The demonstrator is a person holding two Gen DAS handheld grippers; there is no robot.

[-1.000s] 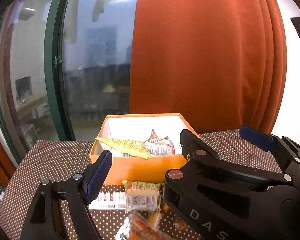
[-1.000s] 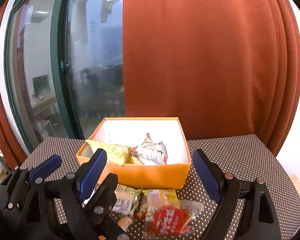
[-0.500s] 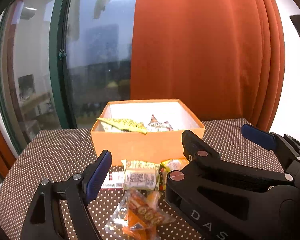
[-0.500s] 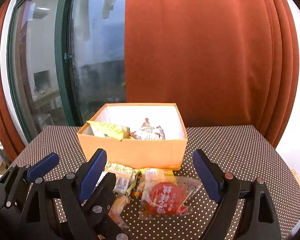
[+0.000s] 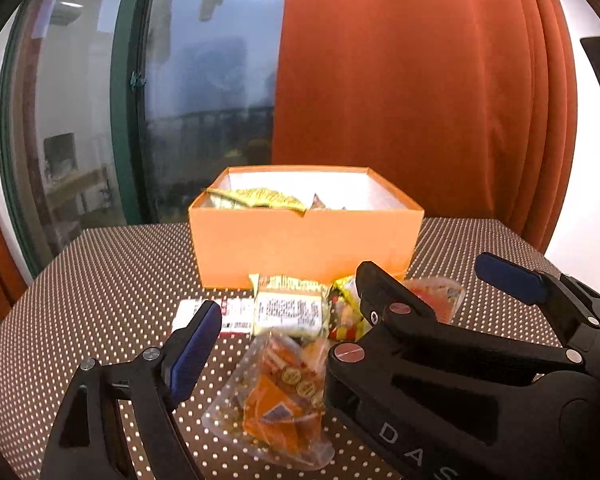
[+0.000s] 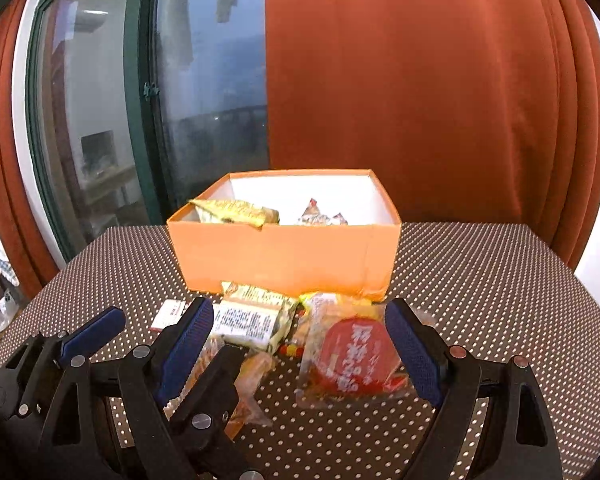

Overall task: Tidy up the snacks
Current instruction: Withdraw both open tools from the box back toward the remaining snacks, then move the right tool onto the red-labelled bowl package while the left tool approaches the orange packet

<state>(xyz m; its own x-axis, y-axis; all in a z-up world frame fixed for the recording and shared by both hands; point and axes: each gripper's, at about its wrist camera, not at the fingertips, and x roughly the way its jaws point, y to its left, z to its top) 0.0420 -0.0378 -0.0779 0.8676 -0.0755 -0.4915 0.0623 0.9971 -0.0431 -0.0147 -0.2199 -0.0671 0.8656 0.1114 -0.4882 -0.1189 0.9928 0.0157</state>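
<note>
An orange box (image 5: 306, 240) (image 6: 284, 256) stands at the table's far middle, holding a yellow packet (image 6: 234, 211) and a silver packet (image 6: 318, 216). Several loose snacks lie in front of it: a clear bag of orange snacks (image 5: 280, 396), a white-labelled packet (image 5: 288, 312) (image 6: 252, 318), a flat red-and-white packet (image 5: 236, 316), and a clear bag with a red round label (image 6: 350, 354). My left gripper (image 5: 284, 344) is open, low over the orange-snack bag. My right gripper (image 6: 300, 344) is open, astride the red-label bag.
The table (image 6: 480, 280) has a brown cloth with white dots. An orange curtain (image 6: 420, 92) hangs behind it and a green-framed window (image 6: 140, 100) is at the back left. The table's edges fall away left and right.
Both grippers have dropped lower and come closer to the loose snacks in front of the box. The box's inside shows less. Both stay open and empty.
</note>
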